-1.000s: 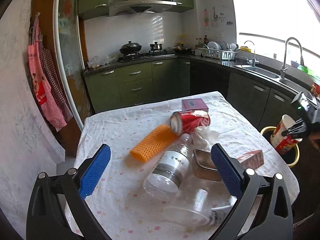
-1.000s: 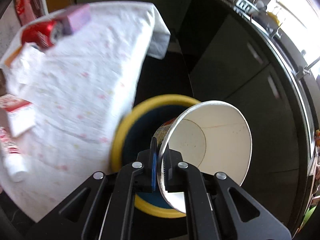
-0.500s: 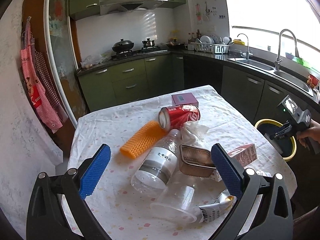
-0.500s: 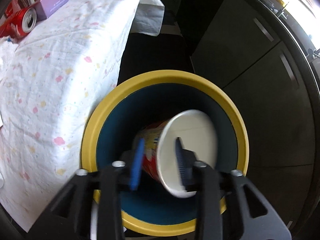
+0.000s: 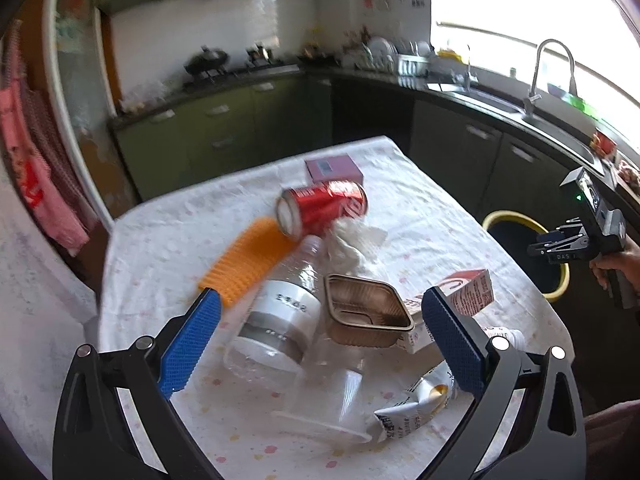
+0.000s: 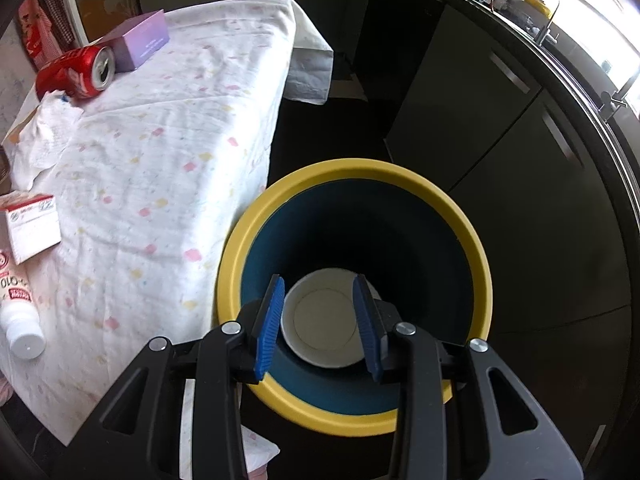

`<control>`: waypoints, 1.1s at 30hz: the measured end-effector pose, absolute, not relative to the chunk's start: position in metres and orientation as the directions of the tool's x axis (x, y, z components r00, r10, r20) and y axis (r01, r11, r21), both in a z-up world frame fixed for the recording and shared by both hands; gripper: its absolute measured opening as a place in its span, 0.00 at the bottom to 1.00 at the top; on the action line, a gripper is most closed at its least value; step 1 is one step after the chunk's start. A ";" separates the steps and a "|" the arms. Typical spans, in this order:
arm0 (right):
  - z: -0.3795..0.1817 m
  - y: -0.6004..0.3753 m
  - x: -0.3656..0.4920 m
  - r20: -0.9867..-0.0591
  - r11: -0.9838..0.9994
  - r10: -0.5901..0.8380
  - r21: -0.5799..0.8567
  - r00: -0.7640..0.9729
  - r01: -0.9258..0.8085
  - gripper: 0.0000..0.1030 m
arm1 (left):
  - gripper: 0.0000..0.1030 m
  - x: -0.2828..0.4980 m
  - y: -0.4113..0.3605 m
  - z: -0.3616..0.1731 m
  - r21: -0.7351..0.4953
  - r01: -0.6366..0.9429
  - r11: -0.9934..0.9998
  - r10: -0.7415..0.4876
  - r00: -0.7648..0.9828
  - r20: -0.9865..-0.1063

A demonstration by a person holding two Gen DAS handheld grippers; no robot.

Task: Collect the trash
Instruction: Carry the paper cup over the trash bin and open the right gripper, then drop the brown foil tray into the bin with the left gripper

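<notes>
Cup [image 6: 325, 320] lies deep inside yellow-rimmed bin [image 6: 460, 216] — beside table edge [image 6: 269, 152].

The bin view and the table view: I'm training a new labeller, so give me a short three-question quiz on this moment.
1. True or false: the paper cup lies inside the yellow-rimmed bin.
2. Which lies on its side beside the purple box: A) red can, B) metal tray, C) carton?
3. Fill in: the left hand-held gripper is ____ above the table clutter.

Key: 1 true; 2 A, the red can; 3 open.
</notes>
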State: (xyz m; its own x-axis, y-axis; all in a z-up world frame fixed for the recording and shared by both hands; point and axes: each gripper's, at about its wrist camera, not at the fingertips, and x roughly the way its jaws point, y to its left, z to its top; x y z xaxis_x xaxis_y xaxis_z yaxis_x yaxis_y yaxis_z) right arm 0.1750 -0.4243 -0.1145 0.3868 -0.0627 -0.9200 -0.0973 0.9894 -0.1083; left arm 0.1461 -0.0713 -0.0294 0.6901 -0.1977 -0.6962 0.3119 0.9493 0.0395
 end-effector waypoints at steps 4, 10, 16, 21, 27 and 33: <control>-0.112 -0.422 0.169 -0.919 0.990 -0.053 -0.100 0.391 -0.102 0.36 | 0.73 0.177 -0.078 -0.039 0.003 0.344 0.939 -0.212 0.585 -0.783; -0.111 -0.424 0.168 -0.919 0.991 -0.033 -0.082 0.394 -0.109 0.37 | 0.49 0.214 -0.088 -0.064 -0.061 0.367 0.928 -0.220 0.409 -0.885; -0.114 -0.426 0.168 -0.922 0.991 -0.019 -0.067 0.388 -0.112 0.38 | 0.28 0.228 -0.101 -0.084 -0.035 0.386 0.922 -0.172 0.327 -0.929; -0.115 -0.427 0.168 -0.921 0.992 -0.007 -0.057 0.389 -0.116 0.38 | 0.07 0.230 -0.105 -0.090 0.001 0.392 0.920 -0.132 0.312 -0.941; -0.113 -0.427 0.163 -0.915 0.993 0.011 -0.038 0.404 -0.113 0.38 | 0.05 0.222 -0.109 -0.070 0.035 0.412 0.911 -0.135 0.376 -0.917; -0.101 -0.436 0.139 -0.892 0.997 0.007 -0.030 0.452 -0.075 0.40 | 0.05 0.206 -0.132 -0.025 0.058 0.477 0.877 -0.188 0.451 -0.872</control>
State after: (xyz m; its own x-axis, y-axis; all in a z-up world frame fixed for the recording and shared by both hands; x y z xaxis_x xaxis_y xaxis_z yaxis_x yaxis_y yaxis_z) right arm 0.1392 -0.4364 -0.1005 0.4523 0.0074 -0.8918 -0.0748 0.9968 -0.0297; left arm 0.2057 -0.1316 -0.0248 0.4513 -0.1879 -0.8724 0.4768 0.8771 0.0577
